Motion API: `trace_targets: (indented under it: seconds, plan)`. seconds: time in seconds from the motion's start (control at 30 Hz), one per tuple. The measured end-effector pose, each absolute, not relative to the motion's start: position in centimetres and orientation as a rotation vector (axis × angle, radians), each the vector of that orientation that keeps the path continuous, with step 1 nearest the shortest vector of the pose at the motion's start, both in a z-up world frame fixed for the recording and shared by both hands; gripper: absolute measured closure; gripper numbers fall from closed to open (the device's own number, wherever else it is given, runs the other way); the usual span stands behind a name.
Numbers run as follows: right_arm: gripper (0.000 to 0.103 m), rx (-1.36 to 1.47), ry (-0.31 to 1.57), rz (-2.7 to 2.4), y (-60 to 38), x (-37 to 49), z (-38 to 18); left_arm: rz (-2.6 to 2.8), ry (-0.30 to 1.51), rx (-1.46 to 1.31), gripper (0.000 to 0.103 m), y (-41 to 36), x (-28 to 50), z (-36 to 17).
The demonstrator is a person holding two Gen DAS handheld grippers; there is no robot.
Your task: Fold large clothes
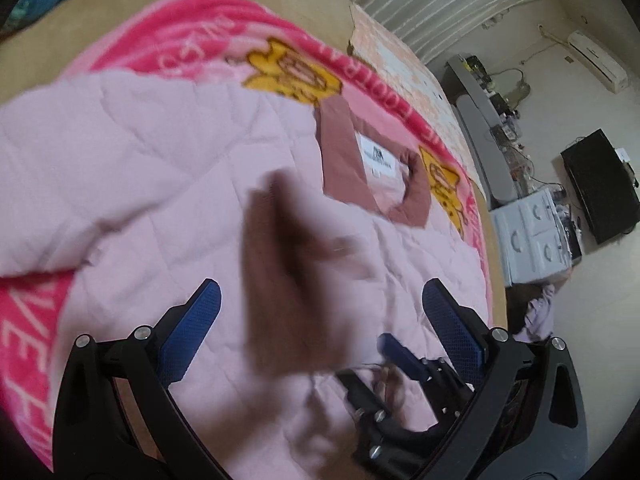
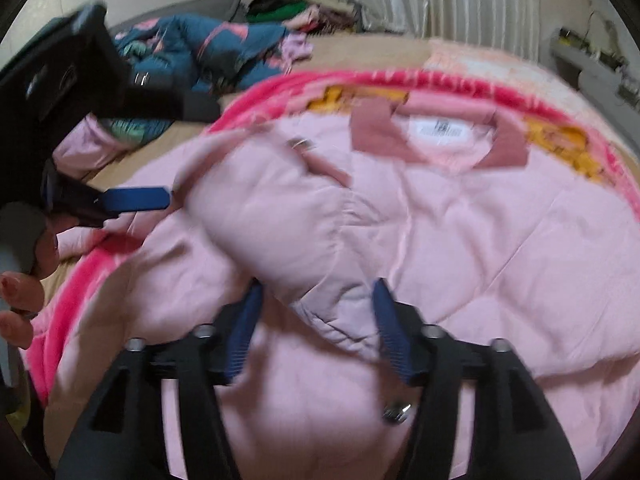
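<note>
Between left claw (image 1: 320, 312) pads: brown blur.

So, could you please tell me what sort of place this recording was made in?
Most likely a bedroom at home: a pink jacket lies on a pink blanket spread over what looks like a bed, more clothes are piled behind, and an air conditioner hangs on the wall.

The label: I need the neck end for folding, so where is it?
In both views the white label sits inside the dusty-pink collar at the jacket's far end, near the bright pink blanket's border.
</note>
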State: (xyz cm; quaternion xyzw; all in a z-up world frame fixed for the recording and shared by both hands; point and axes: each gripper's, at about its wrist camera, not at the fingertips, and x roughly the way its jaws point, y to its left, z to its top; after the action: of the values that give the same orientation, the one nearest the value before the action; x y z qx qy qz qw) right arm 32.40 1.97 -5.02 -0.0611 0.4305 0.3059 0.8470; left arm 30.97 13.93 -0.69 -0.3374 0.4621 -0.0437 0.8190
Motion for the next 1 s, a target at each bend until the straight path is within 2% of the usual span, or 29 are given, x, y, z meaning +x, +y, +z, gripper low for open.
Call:
trace_targets:
  seconds: [0.07, 0.13, 0.27, 0.37, 0.4, 0.47, 0.5, 0.6, 0.7, 0.83, 1.0]
  plan:
    - [0.032, -0.133, 0.895, 0.659, 1.2, 31.3, -4.5, -0.092, 1.020, -0.695, 0.008, 13.1, 31.0, -1.7]
    - [0.026, -0.126, 0.871, 0.638, -0.2, 30.6, -3.8, -0.099, 1.057, -0.689, 0.008, 12.4, 31.1, -2.9]
    - [0.026, -0.097, 0.852, 0.531, -4.5, 30.6, -2.5, -0.089, 1.113, -0.712, 0.009, 11.2, 31.2, -5.4]
    - [0.026, -0.077, 0.852, 0.413, -8.0, 31.2, -2.2, -0.082, 1.068, -0.706, 0.013, 10.9, 31.4, -5.7]
    - [0.026, -0.065, 0.859, 0.369, -9.2, 31.5, -2.2, -0.087, 1.051, -0.704, 0.029, 10.8, 31.3, -5.6]
    - [0.026, -0.032, 0.868, 0.313, -11.3, 32.1, -2.2, -0.075, 1.048, -0.674, 0.046, 10.6, 31.6, -5.5]
    - [0.026, -0.004, 0.867, 0.285, -12.6, 32.3, -2.0, -0.084, 1.036, -0.665, 0.062, 10.5, 31.6, -5.3]
    - [0.026, 0.058, 0.862, 0.221, -15.5, 32.9, -1.8, -0.101, 1.002, -0.567, 0.086, 9.6, 31.7, -3.9]
    - [0.026, 0.102, 0.846, 0.178, -17.5, 33.3, -1.1, -0.140, 0.934, -0.476, 0.091, 9.2, 31.8, -0.7]
    - [0.026, 0.129, 0.813, 0.158, -18.9, 34.2, 0.2, -0.135, 0.799, -0.396, 0.091, 10.6, 31.9, 4.7]
    - [0.026, 0.080, 0.814, 0.195, -17.4, 35.9, -0.2, -0.089, 0.840, -0.381, 0.091, 12.6, 32.4, 3.1]
